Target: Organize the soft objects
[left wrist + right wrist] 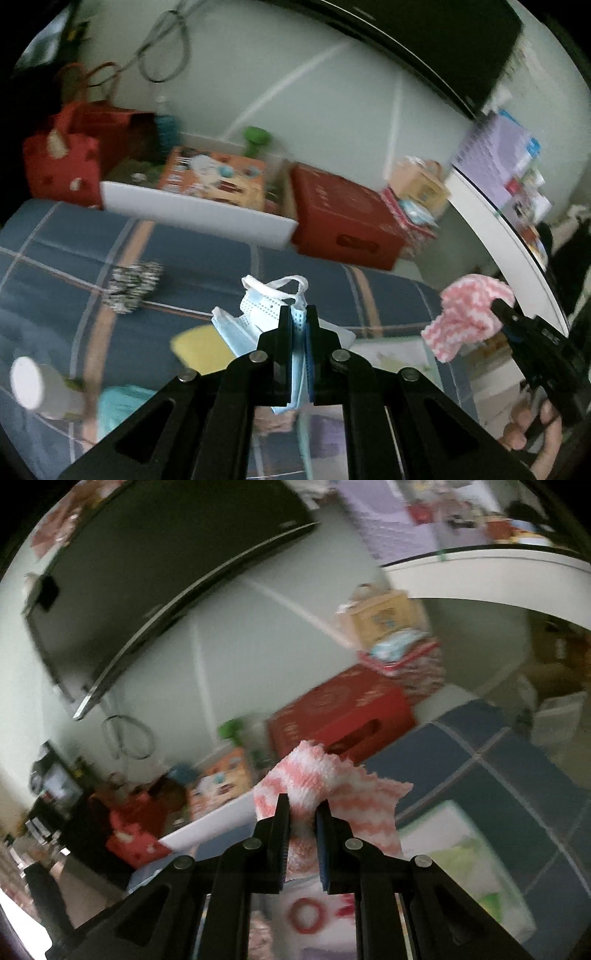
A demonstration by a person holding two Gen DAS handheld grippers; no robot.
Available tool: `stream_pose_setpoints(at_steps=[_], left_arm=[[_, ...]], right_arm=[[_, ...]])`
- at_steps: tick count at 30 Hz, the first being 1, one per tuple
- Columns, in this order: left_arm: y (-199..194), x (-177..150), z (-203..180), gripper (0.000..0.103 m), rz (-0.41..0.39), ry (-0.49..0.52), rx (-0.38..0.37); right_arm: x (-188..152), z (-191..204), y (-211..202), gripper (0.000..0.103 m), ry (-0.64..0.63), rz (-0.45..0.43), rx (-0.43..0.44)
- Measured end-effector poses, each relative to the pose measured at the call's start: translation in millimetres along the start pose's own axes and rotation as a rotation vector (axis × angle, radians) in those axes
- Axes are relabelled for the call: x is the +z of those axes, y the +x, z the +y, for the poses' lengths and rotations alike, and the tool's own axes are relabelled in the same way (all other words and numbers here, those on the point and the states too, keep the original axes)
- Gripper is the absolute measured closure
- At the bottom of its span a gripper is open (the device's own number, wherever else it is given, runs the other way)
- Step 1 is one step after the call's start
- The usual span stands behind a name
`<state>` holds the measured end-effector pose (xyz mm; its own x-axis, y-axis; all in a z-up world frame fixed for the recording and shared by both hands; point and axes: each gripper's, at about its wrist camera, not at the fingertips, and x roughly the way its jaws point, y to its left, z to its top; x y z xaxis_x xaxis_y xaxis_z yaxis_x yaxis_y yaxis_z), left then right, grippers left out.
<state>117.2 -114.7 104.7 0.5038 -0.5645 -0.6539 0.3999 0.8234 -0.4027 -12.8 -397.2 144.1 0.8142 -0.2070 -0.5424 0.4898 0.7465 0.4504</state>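
My left gripper (297, 314) is shut on a light blue face mask (258, 314), whose white ear loops stick up above the fingertips. It hangs over a blue plaid bed cover (55, 258). My right gripper (303, 805) is shut on a pink-and-white patterned cloth (317, 779) that bunches up above the jaws. That same cloth (465, 314) and right gripper (498, 310) show at the right of the left wrist view, with a hand (528, 432) below. A black-and-white patterned soft item (133, 288) lies on the cover to the left.
A white tray (199, 214) with an orange box (218, 177) sits beyond the bed, beside a red carton (343, 218) and red bags (66, 166). A yellow sponge-like item (203, 350), a white cup (33, 384) and a teal item (118, 406) lie nearer. A white table edge (498, 229) curves at right.
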Motion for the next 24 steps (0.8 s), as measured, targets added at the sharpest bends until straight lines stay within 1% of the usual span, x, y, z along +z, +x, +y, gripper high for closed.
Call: stream_pose_setpoints(at_steps=[1,5,9,12,15,19,22,24], left_arm=[[3,-1,-6,0.098,0.003,0.009,-0.009],[25,-6,-38,0.098,0.043,0.063,-0.075],[50,-15,-59,0.097,0.094,0.092,-0.112],[75,-26,-66,0.097,0.143,0.108,-0.108],[94,-36,-67,0.097,0.187,0.110,-0.101],[116,-48,-62,0.097,0.248,0.103,-0.075],[127,-56,-56,0.097,0.285,0.091,-0.059],[133,-61,-54,0.097,0.305,0.087,-0.047]], right_arm=[[1,-9,2,0.089,0.011,0.005,-0.033],[2,-35,16,0.089,0.039,0.036,-0.113],[-2,-63,37,0.089,0.069,0.094,-0.188],[-10,-84,60,0.089,0.093,0.158,-0.222],[-23,-100,80,0.089,0.109,0.229,-0.233],[-38,-109,107,0.088,0.106,0.310,-0.252],[-46,-109,118,0.088,0.102,0.347,-0.256],[-49,-108,121,0.086,0.093,0.360,-0.262]])
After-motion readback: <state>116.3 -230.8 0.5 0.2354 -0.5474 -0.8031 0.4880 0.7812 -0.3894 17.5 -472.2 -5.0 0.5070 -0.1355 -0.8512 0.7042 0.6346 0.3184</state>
